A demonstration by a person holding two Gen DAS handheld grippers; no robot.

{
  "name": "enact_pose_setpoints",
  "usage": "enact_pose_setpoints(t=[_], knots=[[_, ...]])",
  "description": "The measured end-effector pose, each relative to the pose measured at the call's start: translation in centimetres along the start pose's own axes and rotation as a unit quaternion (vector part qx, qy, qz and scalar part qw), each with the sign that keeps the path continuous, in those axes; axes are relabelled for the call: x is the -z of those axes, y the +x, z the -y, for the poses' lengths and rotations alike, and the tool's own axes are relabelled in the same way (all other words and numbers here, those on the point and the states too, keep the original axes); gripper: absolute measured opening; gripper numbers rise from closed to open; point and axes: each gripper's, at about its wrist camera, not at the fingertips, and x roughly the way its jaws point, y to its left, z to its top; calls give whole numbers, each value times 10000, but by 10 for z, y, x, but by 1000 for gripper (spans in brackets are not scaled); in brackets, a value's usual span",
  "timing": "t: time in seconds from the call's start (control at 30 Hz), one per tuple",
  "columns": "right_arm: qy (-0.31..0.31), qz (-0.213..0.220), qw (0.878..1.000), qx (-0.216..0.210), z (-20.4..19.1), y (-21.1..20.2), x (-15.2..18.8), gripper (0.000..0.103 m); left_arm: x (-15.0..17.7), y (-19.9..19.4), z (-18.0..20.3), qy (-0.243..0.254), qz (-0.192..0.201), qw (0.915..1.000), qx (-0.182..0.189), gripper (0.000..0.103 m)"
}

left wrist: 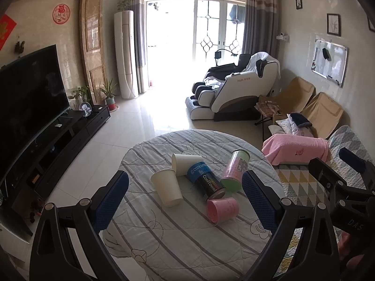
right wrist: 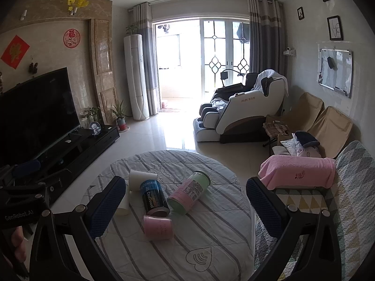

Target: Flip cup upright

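Five containers lay on their sides in a loose cluster on the round table point(left wrist: 187, 245), which was covered with a striped cloth. A white paper cup point(left wrist: 166, 189) lay nearest the left gripper point(left wrist: 185, 201), its mouth pointing away from the camera. A second white cup point(left wrist: 185, 164) lay behind it, touching the dark can point(left wrist: 206, 180) with the blue label. A pink-and-green can point(left wrist: 234, 171) lay to the right of the dark can, and a small pink cup point(left wrist: 222, 208) lay just in front of it, almost touching its end.

Both grippers hung above the near edge of the table with jaws spread wide, holding nothing. In the right wrist view, the left finger of the right gripper point(right wrist: 186, 207) hid most of the nearer white cup point(right wrist: 123, 207).

A sofa point(left wrist: 302, 187) with a pink towel point(left wrist: 295, 149) stood beside the table; a television point(left wrist: 30, 93) and a massage chair point(left wrist: 234, 91) stood well apart.
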Motion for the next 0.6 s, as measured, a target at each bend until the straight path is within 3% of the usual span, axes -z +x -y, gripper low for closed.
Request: enact_pose_setpoints(t=[0.6], knots=[[54, -74, 10000, -21, 0, 8, -2, 103, -3, 2, -2, 14, 11, 10000, 33, 99]])
